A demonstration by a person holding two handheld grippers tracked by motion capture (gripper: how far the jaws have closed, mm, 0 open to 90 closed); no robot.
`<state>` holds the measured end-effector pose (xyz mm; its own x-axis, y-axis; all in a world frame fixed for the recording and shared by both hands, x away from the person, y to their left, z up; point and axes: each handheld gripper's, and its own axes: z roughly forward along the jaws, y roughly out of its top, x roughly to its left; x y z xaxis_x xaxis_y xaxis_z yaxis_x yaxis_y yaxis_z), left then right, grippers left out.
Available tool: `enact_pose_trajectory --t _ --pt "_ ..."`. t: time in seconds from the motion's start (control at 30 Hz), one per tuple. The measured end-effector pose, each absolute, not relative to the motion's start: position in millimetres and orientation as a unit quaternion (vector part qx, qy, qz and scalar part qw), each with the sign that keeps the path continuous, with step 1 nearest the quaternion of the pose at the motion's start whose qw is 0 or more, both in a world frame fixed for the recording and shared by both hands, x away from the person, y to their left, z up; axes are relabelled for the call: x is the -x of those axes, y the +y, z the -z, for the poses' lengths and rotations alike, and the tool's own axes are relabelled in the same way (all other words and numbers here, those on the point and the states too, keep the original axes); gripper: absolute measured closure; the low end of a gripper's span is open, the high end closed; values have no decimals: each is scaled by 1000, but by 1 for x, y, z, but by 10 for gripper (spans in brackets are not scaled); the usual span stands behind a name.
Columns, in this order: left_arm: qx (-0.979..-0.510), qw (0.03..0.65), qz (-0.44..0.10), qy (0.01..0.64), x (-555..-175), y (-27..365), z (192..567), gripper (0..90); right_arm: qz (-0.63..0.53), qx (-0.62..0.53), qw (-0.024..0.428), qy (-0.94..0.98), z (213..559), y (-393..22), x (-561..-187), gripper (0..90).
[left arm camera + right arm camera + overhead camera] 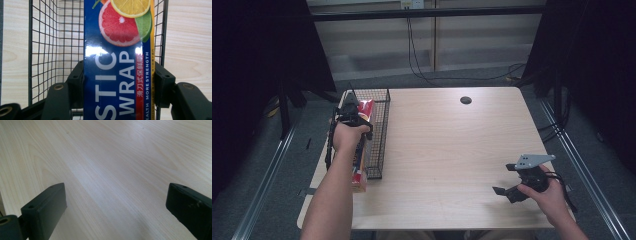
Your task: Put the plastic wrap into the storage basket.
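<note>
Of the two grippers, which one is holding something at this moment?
The left gripper: it is shut on the blue plastic wrap box above the wire basket. The right gripper is open, with bare table between its jaws.

Blue plastic wrap box [117, 75], citrus print, lengthwise over wire basket [45, 50]

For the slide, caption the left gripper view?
Left hand-held gripper shut on a plastic wrap box, held over a wire basket on the table.
</note>
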<state>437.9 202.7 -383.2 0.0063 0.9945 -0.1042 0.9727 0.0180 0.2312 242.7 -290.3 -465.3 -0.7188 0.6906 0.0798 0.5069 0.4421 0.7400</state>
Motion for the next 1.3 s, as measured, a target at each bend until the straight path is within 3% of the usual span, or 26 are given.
enact_pose_trajectory --t 1.3 --pt "-692 110 -26 714 -447 209 401 412 -387 -357 117 842 467 -290 -243 28"
